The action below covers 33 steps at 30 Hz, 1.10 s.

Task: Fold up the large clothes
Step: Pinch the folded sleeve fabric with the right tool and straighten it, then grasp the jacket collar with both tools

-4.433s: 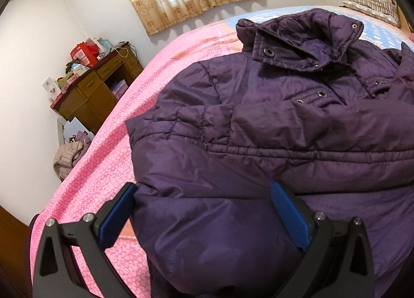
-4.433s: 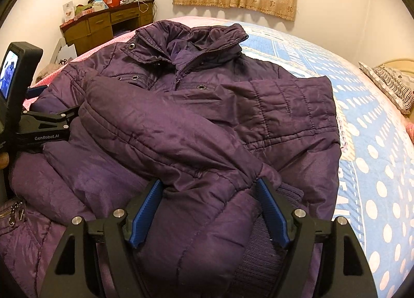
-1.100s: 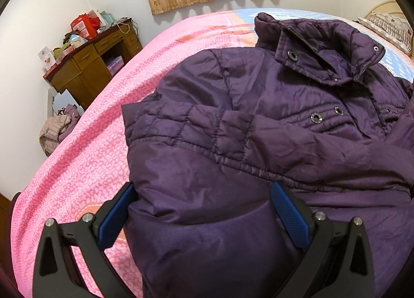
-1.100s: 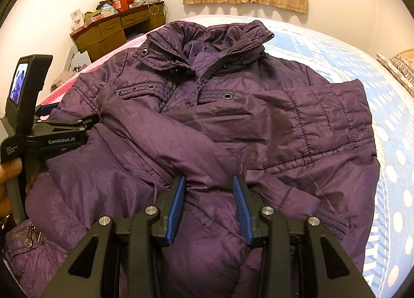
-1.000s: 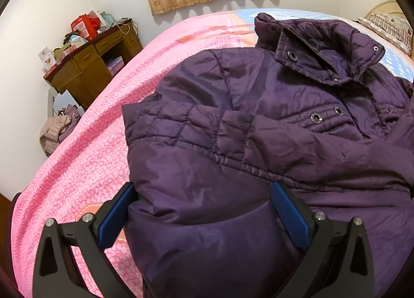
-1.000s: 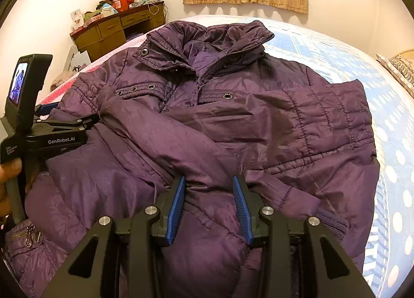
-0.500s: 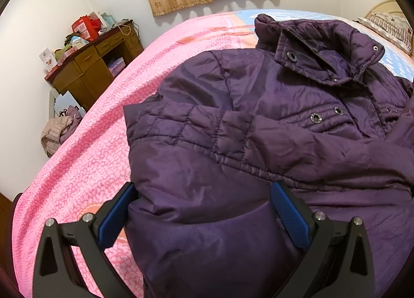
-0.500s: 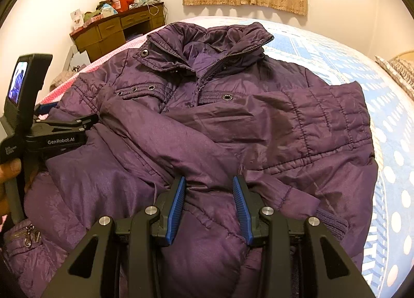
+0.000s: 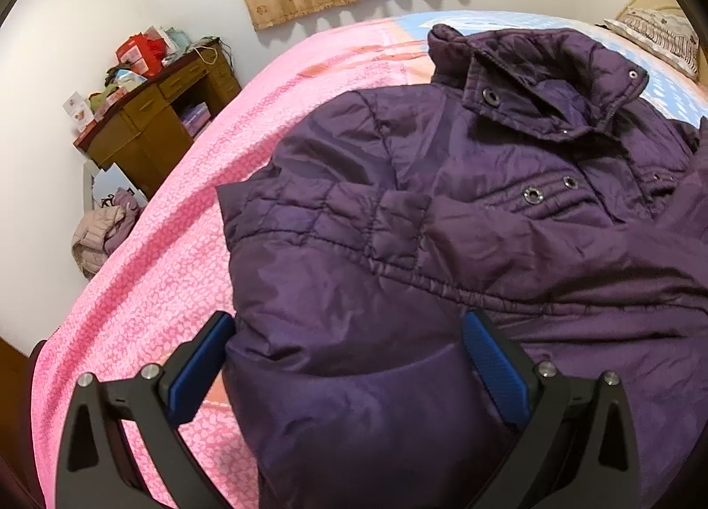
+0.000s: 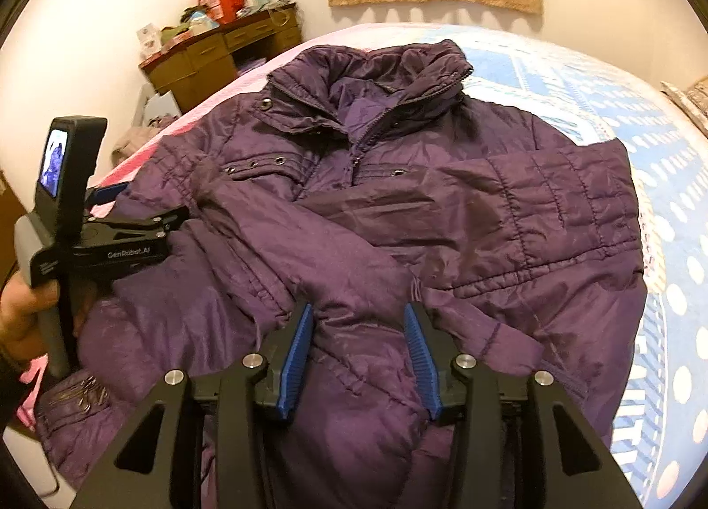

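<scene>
Two claws on the jacket [image 10: 442,199]: my right [image 10: 359,334] half-closed around the sleeve [image 10: 309,252], my left [image 9: 347,358] spread wide at the hem; I'd clamp firmly before lifting.

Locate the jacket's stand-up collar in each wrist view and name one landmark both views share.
Left wrist view: the collar sits upper right, its near edge carrying a dark snap.
Right wrist view: the collar sits top centre, open above the zipper.
Shared landmark: the wooden desk against the wall, upper left in both views.

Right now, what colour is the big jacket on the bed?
Dark purple; the jacket shows best in the right wrist view.
</scene>
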Motion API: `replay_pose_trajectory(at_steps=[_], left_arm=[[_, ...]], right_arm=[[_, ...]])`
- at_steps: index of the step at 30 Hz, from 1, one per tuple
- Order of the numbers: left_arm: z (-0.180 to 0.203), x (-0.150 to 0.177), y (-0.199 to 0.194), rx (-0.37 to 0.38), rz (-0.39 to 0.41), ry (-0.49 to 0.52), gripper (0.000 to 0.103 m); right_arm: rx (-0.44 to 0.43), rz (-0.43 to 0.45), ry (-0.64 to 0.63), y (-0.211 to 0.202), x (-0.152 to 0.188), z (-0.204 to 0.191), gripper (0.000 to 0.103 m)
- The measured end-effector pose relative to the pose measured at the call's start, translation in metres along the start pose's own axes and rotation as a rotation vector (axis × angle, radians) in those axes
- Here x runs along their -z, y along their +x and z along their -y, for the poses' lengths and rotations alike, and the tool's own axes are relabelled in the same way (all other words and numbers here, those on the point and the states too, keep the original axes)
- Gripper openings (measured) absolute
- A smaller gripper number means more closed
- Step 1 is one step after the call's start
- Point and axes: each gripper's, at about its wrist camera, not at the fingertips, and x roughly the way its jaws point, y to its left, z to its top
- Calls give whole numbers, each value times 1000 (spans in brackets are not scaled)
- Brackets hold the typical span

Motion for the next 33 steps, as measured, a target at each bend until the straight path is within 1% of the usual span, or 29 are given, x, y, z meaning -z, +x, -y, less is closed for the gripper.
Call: replay_pose_trajectory(at_steps=[1,3,4,5,7,8,10,13,15,19,21,23,25,28,33], left_arm=[[-2,0,-2,6,-7,4,103],[-6,-4,-8,6,-14,20,103],[-7,-7,-13,4,-4,28,103],[-10,-10,-21,3,20,37,103],[-13,-20,-38,-14,86,66,103],[-14,-27,-47,-22,115,81,103],[-13,-47,-62,-20,175,103,103],[-4,-72,-64,-6,199,124,103],[3,-86,-57,-18,207,140,103],[18,-114,-31,-16,183,179,103],[24,-129,-20,8,168,180,103],[28,-144,-6,58,133,160,103],[32,-155,4,73,112,140,103],[38,-173,29,94,71,112,103],[51,-187,63,97,18,105,103]], right_arm=[[-1,-8,-22,-3,-2,-1,45],[-12,-10,-51,-12,-7,-3,50],[-12,10,-72,-19,-11,-4,56],[6,47,-95,-29,-15,-3,63],[29,110,-123,-42,-26,-2,70],[43,138,-127,-48,-36,3,71],[51,162,-121,-50,-54,11,71],[78,167,-106,-40,-82,27,71],[81,164,-81,-30,-96,40,71],[89,130,-43,-3,-123,67,71],[93,128,-14,5,-133,81,71],[74,128,38,13,-146,98,71],[49,124,90,25,-161,112,71],[34,127,111,36,-177,118,71],[22,102,72,66,-208,112,71]])
